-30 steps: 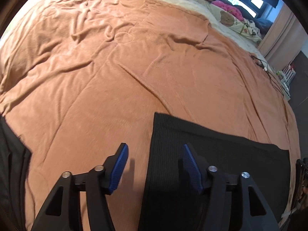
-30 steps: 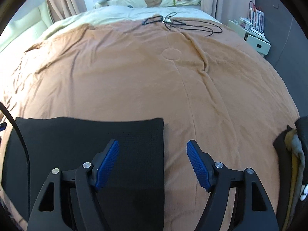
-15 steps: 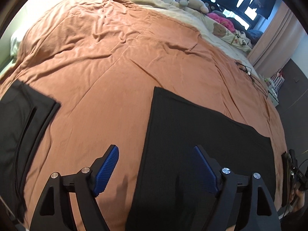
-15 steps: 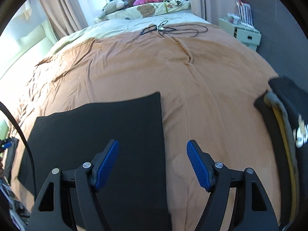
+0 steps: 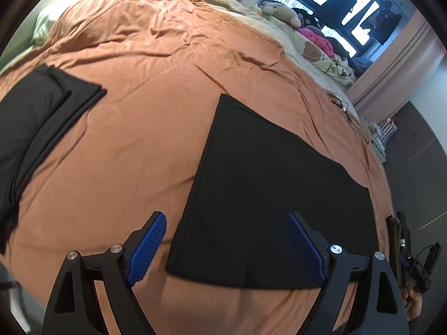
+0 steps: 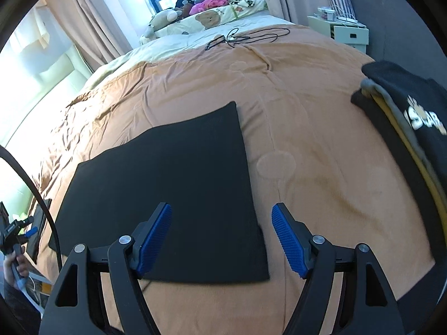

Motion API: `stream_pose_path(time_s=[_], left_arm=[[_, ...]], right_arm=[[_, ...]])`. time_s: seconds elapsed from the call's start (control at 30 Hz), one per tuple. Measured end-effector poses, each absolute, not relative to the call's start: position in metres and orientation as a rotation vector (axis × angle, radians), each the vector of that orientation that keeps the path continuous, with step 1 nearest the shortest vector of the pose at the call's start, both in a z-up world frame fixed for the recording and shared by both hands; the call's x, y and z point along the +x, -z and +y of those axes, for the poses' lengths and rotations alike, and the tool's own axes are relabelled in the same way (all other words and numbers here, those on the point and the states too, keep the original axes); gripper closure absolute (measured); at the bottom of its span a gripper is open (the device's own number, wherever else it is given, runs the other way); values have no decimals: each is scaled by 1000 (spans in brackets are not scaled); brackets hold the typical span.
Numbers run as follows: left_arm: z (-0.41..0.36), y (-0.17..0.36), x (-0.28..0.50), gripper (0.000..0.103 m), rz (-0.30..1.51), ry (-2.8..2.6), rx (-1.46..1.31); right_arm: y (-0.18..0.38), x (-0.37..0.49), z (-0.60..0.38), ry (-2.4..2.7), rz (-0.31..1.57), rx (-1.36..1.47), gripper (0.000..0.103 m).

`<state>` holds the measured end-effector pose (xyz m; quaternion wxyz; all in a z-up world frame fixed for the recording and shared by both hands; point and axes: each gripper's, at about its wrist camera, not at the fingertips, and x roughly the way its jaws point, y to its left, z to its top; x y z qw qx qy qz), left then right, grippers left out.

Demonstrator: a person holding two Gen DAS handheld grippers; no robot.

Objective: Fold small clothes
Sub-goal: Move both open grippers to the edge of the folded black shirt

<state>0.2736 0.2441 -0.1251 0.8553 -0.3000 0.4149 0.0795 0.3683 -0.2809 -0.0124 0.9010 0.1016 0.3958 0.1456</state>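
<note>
The left tongs [image 5: 225, 248] stand wide apart and empty, their jaws having just been opening, and they hang over the near left corner of the black folded cloth [image 5: 268, 195]. The right tongs [image 6: 222, 240] are also apart and grip nothing, poised above the cloth's near right corner [image 6: 178, 195]. So the cloth lies straight ahead and just below both tongs, flat on the orange bedspread [image 5: 134, 145], its long axis running left to right between them (each hand equally near its own corner). It looks neatly squared, so the next move probably means another fold or carrying it aside. Further left lies a dark folded garment [image 5: 36, 117]; at the far right sits a stack of clothes [image 6: 410, 122]. No containers are in view.
</note>
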Motion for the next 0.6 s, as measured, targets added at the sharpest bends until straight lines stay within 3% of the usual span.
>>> stream_pose_path(time_s=[0.2,0.43,0.53,0.6], left_arm=[[241,130,250,14,844,-157,-685],[233,143,231,14,841,-147,-740],[231,151,226,7,853,-145,-768],[231,155,223,4,846,-150,-788]], right_arm=[[17,339,-290,-286,799,280,28],[33,310,-288,-267,794,345,9],[39,301,-289,-258,789,380,0],[44,296,-291,-264,793,414,0]])
